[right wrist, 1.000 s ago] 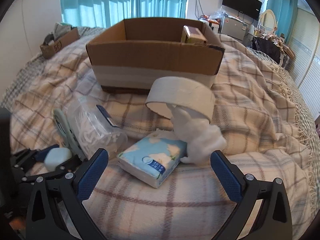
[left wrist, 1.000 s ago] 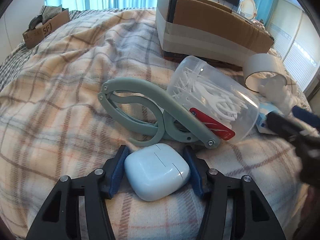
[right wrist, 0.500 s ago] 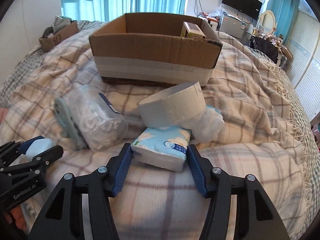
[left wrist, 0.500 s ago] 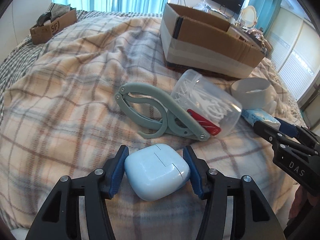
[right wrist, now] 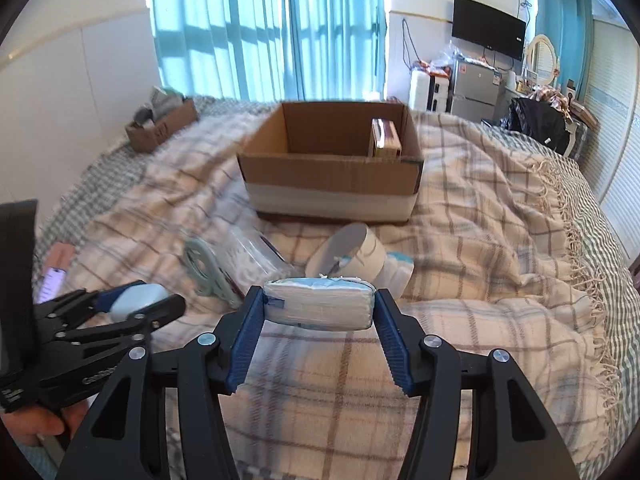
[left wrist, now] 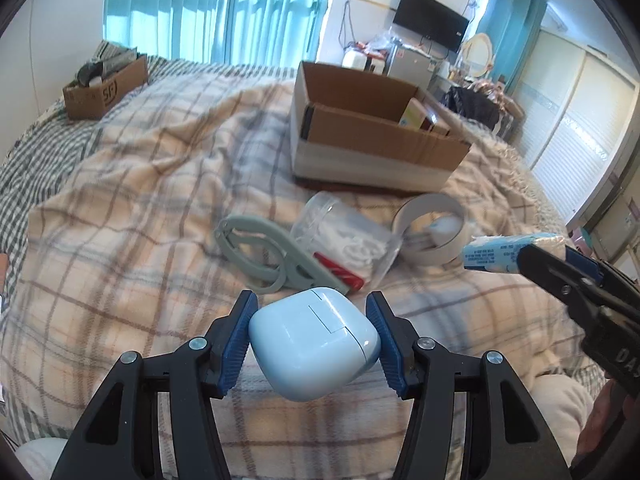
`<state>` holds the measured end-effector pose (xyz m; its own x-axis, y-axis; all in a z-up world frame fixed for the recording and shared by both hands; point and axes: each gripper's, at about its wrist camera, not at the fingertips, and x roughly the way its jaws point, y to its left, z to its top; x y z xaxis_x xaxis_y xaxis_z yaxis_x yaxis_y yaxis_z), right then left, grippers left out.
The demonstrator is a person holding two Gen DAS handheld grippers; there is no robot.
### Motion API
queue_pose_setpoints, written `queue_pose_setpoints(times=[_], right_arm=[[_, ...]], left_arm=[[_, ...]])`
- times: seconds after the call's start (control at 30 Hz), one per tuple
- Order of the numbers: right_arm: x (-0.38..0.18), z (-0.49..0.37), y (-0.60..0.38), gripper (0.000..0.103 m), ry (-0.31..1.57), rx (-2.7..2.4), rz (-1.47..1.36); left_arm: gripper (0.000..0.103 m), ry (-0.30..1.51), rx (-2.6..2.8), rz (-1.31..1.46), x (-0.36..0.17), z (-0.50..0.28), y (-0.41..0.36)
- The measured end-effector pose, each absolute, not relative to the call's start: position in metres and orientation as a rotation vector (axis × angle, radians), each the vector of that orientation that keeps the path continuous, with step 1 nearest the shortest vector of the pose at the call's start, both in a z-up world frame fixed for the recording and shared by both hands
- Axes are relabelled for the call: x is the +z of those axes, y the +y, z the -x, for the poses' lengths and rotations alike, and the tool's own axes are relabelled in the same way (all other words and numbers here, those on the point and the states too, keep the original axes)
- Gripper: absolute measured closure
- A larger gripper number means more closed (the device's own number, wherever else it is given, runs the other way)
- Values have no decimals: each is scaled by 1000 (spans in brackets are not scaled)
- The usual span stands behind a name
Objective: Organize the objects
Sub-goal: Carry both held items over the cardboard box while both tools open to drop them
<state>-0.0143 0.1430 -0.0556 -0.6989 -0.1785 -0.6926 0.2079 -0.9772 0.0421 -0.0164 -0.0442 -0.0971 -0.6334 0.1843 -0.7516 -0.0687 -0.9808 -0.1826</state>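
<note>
My left gripper (left wrist: 314,336) is shut on a pale blue earbud case (left wrist: 314,342), held above the plaid bed. It also shows in the right wrist view (right wrist: 138,300). My right gripper (right wrist: 318,322) is shut on a blue-and-white tissue pack (right wrist: 318,310), lifted off the blanket; the pack also shows in the left wrist view (left wrist: 500,250). An open cardboard box (right wrist: 332,172) (left wrist: 372,148) sits ahead on the bed with a small carton (right wrist: 385,138) inside.
On the blanket before the box lie a green clip tool (left wrist: 264,256), a clear jar of white picks (left wrist: 344,246), a white tape ring (left wrist: 434,232) and a white bottle (right wrist: 396,274). A small brown box (left wrist: 106,88) stands far left.
Both grippers have risen from the blanket with their loads. The right gripper closed on the tissue pack and lifted it. The box now lies farther below and ahead.
</note>
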Motion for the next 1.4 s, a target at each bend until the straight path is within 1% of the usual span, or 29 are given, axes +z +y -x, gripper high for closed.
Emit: queue_pose_setpoints(times=[0.13, 0.37, 0.6, 0.73, 0.83, 0.97, 1.13, 1.4], right_arm=[[-30, 5, 151, 48, -18, -2711, -1012], [11, 18, 163, 48, -70, -2705, -907], [47, 55, 173, 48, -76, -2709, -841], [59, 86, 170, 48, -50, -2715, -817], [60, 111, 168, 48, -55, -2703, -808], [55, 152, 171, 48, -108, -2673, -834], [38, 205, 178, 48, -200, -2624, -892], [1, 262, 170, 48, -188, -2617, -973]], left_arm=[[45, -208, 2723, 1227, -82, 18, -43], [45, -196, 2734, 1137, -48, 44, -37], [45, -162, 2734, 1034, -13, 87, -22], [45, -137, 2720, 1004, -1, 120, -10], [45, -139, 2708, 993, 4, 147, -6], [45, -128, 2710, 1004, 1, 189, -7], [45, -125, 2716, 1037, -18, 231, -9], [45, -77, 2680, 1084, -54, 272, 2]])
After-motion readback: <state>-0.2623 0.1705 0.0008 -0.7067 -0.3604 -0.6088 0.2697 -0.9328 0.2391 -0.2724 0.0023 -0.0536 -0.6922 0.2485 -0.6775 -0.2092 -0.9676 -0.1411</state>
